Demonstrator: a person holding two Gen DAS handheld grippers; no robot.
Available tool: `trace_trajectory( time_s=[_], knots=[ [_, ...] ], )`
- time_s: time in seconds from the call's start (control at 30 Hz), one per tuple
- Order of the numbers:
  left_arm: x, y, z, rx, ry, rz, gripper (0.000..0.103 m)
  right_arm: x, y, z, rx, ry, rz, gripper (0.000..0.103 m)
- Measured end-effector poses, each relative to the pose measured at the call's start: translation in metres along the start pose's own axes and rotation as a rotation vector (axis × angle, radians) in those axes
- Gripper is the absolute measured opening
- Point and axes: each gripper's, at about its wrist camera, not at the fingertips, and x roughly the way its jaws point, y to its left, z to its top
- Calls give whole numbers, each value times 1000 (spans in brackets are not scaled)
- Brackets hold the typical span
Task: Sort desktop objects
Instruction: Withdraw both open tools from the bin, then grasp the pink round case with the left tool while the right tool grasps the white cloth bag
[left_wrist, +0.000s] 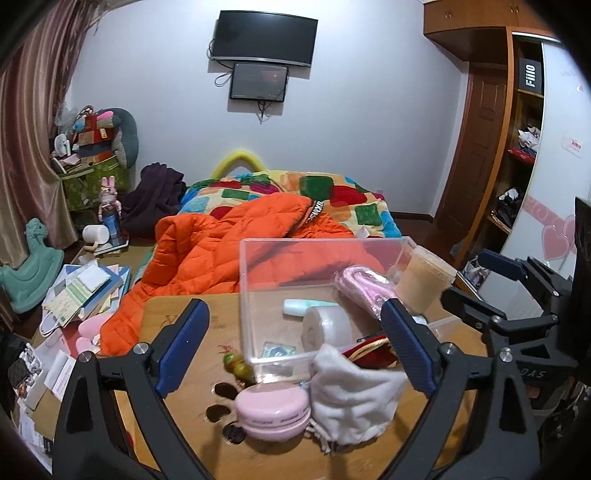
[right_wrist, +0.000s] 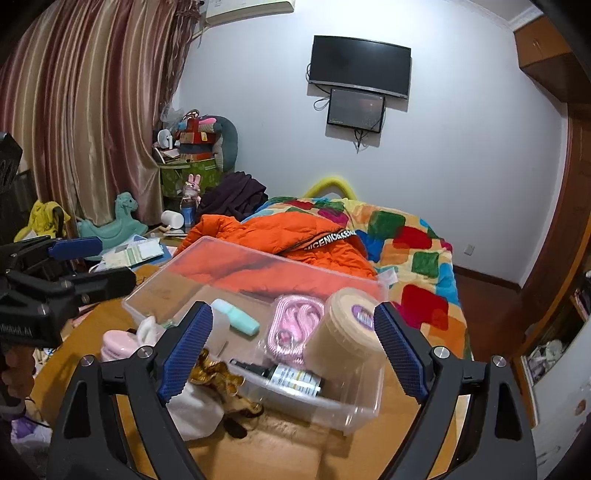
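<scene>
A clear plastic bin (left_wrist: 247, 295) (right_wrist: 365, 400) stands on the wooden table (left_wrist: 177, 402). Inside lie a mint tube (left_wrist: 306, 306) (right_wrist: 240, 319), a tape roll (left_wrist: 327, 326), a pink cable pack (left_wrist: 364, 290) (right_wrist: 295, 326), a beige lidded cup (left_wrist: 424, 282) (right_wrist: 343, 332) and a dark bottle (right_wrist: 295, 380). In front lie a pink round case (left_wrist: 271, 413) (right_wrist: 116, 343), a white cloth pouch (left_wrist: 356, 395) (right_wrist: 194, 410), green beads (left_wrist: 236, 362) and a gold ornament (right_wrist: 218, 378). My left gripper (left_wrist: 293, 349) is open above the case and pouch. My right gripper (right_wrist: 293, 352) is open over the bin's near end.
A bed with an orange jacket (left_wrist: 221, 254) (right_wrist: 295, 240) and a patterned blanket lies behind the table. Papers and books (left_wrist: 81, 288) clutter the left. A wardrobe (left_wrist: 491, 147) stands at right. The right gripper's body (left_wrist: 517, 295) shows in the left wrist view.
</scene>
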Motion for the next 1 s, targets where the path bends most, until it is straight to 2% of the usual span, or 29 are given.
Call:
trace_trajectory(
  time_s=[0.33,0.67,0.8,0.93,0.97,1.0],
  knots=[
    [-8,26,-28,-48,43,19,95,-10,19,-31,30,41,52,89],
    [-3,54,-66,-100,102,29,95,12,55,-61,78,156,173,89],
    [0,61,-75,-121,123,10,95,26,70,-68,54,196,180,89],
    [5,63,-83,-123,149,-14,95,42,78,-73,62,226,152,88],
    [6,61,-84,-121,152,-19,95,45,78,-74,67,229,150,86],
    [6,61,-85,-120,154,-24,95,46,77,-74,71,232,147,77]
  ],
)
